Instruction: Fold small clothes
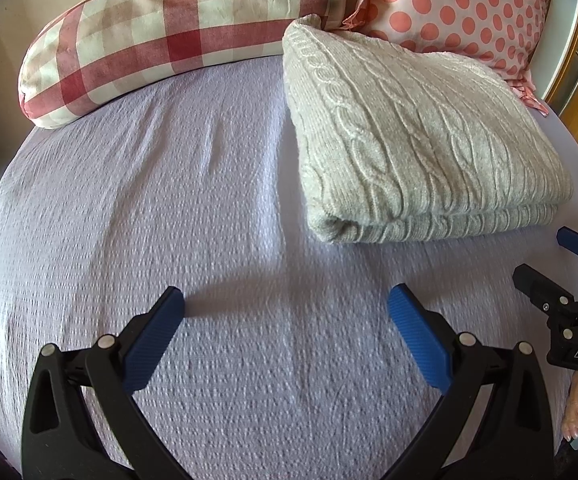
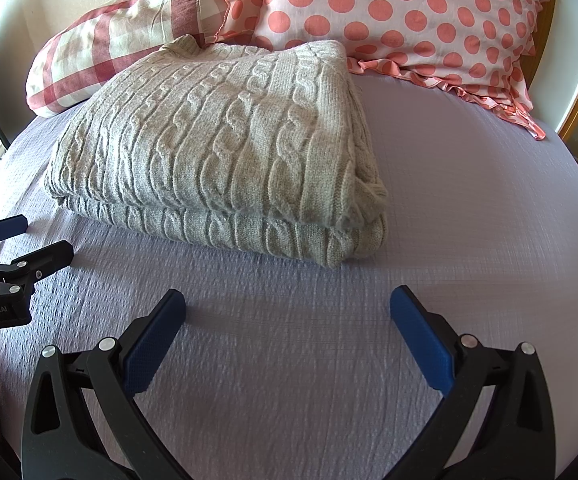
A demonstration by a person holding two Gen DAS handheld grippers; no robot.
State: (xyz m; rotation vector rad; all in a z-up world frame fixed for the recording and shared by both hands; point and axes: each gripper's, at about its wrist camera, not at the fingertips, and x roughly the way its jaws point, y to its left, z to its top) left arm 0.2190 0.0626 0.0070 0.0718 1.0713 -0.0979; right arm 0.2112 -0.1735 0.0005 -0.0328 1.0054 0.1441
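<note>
Grey cable-knit sweater [image 2: 217,152]: folded, 12 o'clock on bed [image 2: 469,200]. Left gripper [image 1: 287,304], right gripper [image 2: 289,304]: fingers spread, empty. Fold apparently complete; next, likely fetch another garment.

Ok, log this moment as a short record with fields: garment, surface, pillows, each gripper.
garment: grey cable-knit sweater, folded, lying on the bed
surface: lilac textured bedspread
pillows: red checked pillow and pink polka-dot pillow behind the sweater
left gripper: open, empty, over bare bedspread
right gripper: open, empty, in front of the sweater
</note>
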